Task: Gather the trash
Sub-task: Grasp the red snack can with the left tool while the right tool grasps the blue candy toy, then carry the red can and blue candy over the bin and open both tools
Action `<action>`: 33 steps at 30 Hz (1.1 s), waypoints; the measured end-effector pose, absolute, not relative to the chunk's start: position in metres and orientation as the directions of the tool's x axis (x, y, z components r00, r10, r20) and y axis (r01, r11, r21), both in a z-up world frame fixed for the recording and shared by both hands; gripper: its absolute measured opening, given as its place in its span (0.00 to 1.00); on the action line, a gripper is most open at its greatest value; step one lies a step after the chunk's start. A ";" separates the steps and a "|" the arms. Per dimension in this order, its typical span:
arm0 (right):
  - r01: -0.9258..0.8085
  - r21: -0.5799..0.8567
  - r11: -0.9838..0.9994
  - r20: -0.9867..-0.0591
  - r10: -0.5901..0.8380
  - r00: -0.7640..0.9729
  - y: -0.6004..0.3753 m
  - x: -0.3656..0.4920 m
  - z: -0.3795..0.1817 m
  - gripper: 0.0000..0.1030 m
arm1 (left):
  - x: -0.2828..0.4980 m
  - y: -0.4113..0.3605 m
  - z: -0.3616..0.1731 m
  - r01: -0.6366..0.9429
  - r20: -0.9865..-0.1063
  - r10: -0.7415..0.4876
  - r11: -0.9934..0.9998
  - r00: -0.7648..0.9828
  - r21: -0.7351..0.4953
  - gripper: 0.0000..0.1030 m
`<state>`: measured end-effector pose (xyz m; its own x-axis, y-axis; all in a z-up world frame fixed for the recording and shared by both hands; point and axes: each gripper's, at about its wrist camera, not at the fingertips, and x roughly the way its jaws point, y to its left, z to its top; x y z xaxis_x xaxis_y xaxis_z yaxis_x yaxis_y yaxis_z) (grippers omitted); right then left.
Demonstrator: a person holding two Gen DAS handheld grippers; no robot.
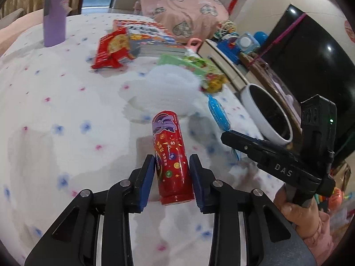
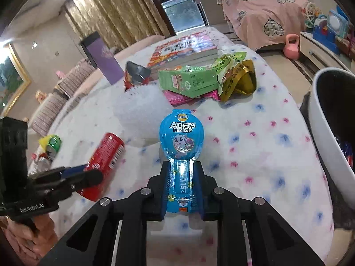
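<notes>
On the flowered tablecloth [image 1: 66, 102], my left gripper [image 1: 172, 178] straddles a red candy tube [image 1: 172, 159] that lies on its side, the blue pads just at the tube's flanks; whether they press it I cannot tell. My right gripper [image 2: 182, 186] pinches the narrow stem of a blue snack wrapper [image 2: 180, 153], its round head sticking out past the fingertips above the cloth. To the right stands a white bin [image 2: 328, 137], black-lined and close to the table's edge. More litter waits farther back: a green carton [image 2: 188, 81], a gold-and-green pouch [image 2: 235, 77], a red snack bag [image 1: 113, 48] beside a stack of books [image 1: 146, 37], and a crushed green can [image 2: 52, 146] near the left gripper.
</notes>
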<state>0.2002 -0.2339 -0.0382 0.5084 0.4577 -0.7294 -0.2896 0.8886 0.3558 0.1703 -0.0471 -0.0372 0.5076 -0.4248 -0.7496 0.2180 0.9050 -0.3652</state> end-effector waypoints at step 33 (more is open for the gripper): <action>-0.088 0.461 0.883 -0.581 0.375 0.722 -0.375 0.130 0.016 0.20 | 0.178 -0.183 0.013 0.462 -0.693 -0.525 0.834 0.494 -0.302 0.28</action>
